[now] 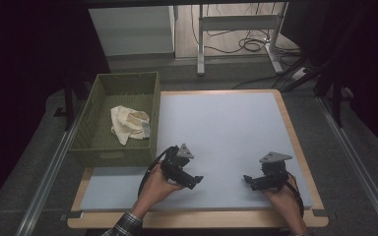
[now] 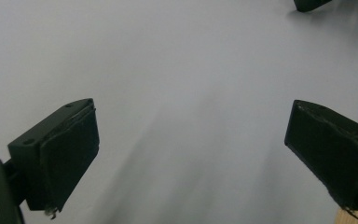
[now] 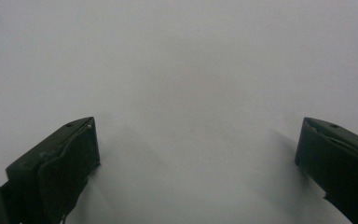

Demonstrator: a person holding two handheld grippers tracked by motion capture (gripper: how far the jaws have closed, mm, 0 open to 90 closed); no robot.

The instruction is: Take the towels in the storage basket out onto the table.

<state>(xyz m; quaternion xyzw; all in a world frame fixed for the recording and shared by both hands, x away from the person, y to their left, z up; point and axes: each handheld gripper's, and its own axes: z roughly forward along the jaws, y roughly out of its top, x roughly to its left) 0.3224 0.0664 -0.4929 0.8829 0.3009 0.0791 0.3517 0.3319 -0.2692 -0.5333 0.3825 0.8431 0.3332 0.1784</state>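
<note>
A crumpled cream cloth [image 1: 129, 124] lies inside a green woven basket [image 1: 96, 101] at the left of the table. My left gripper [image 1: 197, 180] rests low over the pale blue mat [image 1: 221, 128] near the front, pointing right, held by a hand. Its jaws stand wide apart in the left gripper view [image 2: 191, 154] with only mat between them. My right gripper [image 1: 247, 179] sits at the front right, pointing left, also hand-held. It is open [image 3: 196, 163] with bare mat between the jaws. A tip of the right gripper [image 2: 310, 4] shows in the left gripper view's top right corner.
The mat lies on a wooden table [image 1: 295, 142] with a wood rim showing at right and front. Beyond the far edge stand a metal desk frame [image 1: 236, 29] and floor cables [image 1: 251, 44]. Dark curtains flank both sides.
</note>
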